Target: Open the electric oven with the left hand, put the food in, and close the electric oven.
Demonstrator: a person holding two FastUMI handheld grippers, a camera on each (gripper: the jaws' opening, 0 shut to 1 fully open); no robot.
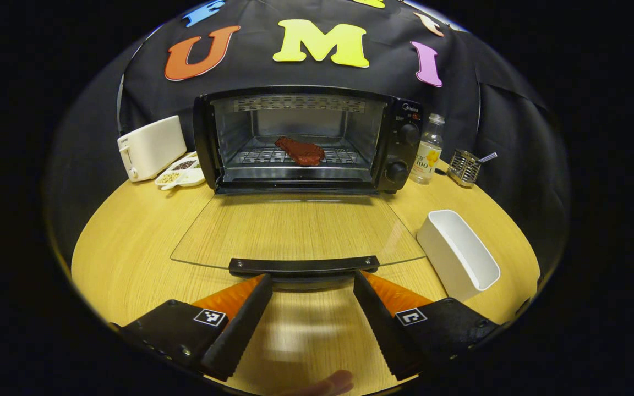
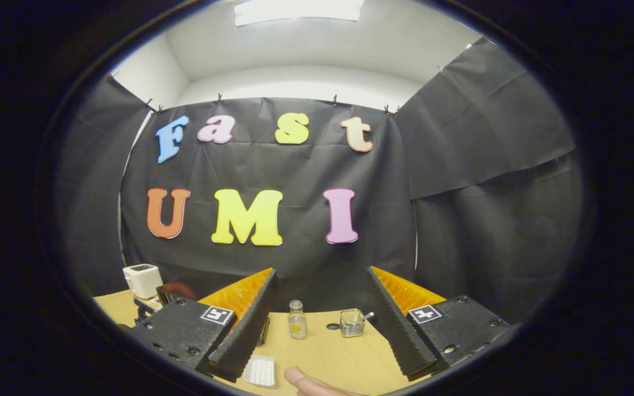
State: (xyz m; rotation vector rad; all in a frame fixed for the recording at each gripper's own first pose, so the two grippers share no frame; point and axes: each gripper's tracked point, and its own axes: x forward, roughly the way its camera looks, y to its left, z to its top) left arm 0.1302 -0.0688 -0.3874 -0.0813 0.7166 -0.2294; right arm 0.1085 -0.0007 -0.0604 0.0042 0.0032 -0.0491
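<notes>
The black electric oven (image 1: 399,137) stands at the back of the round wooden table, its glass door (image 1: 295,231) folded flat toward me. A reddish-brown piece of food (image 1: 300,152) lies on the wire rack inside. My left gripper (image 1: 312,278) is open just behind the door's black handle (image 1: 303,265), one fingertip near each end, touching nothing I can make out. My right gripper (image 2: 321,272) is open and empty, raised and aimed at the booth wall, high above the table; a corner of the oven (image 2: 165,294) peeks past its left finger.
A white toaster (image 1: 151,147) and a divided dish of seeds (image 1: 180,171) sit left of the oven. A clear bottle (image 1: 427,155) and a wire holder (image 1: 464,166) stand to its right. An empty white rectangular tray (image 1: 457,253) lies right of the door. A fingertip (image 2: 309,380) shows low.
</notes>
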